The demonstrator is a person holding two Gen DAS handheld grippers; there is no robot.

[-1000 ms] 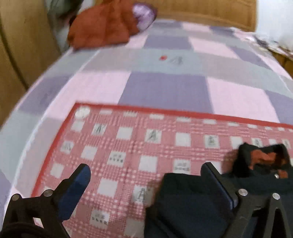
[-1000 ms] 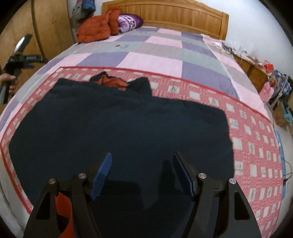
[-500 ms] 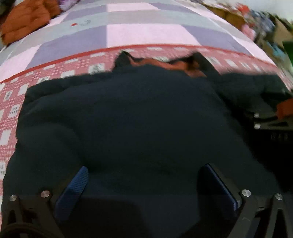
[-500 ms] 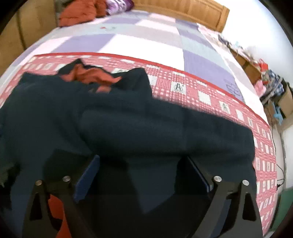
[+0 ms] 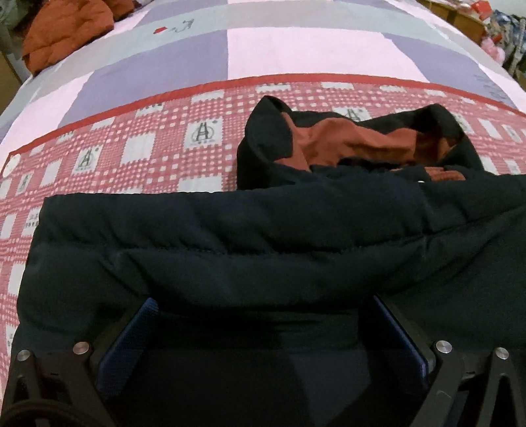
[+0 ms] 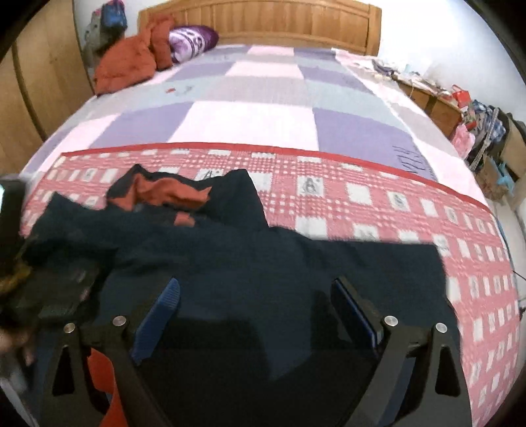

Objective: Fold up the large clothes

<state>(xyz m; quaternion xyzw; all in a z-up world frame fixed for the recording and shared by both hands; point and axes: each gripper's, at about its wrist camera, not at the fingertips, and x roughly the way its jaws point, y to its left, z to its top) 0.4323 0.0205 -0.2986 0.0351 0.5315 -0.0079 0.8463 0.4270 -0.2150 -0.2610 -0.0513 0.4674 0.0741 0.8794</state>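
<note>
A large dark navy padded jacket (image 5: 263,249) with a rust-orange lining lies on the red checked cloth (image 5: 131,154) on the bed. Its collar (image 5: 345,141) points away from me. A folded edge of the jacket lies across in front of my left gripper (image 5: 259,315), which is open just above the fabric. In the right wrist view the jacket (image 6: 296,262) fills the near field and my right gripper (image 6: 256,295) is open above it, holding nothing. The left gripper's body (image 6: 13,210) shows at that view's left edge.
The bed has a pink, purple and grey patchwork cover (image 6: 250,111) and a wooden headboard (image 6: 263,19). An orange garment (image 6: 128,65) and a purple pillow (image 6: 192,41) lie at the far left. Cluttered furniture (image 6: 460,98) stands to the right of the bed.
My left gripper has swung from the cloth's left corner over onto the jacket. The jacket's left part now lies folded across. My right gripper has pulled back slightly, still open.
</note>
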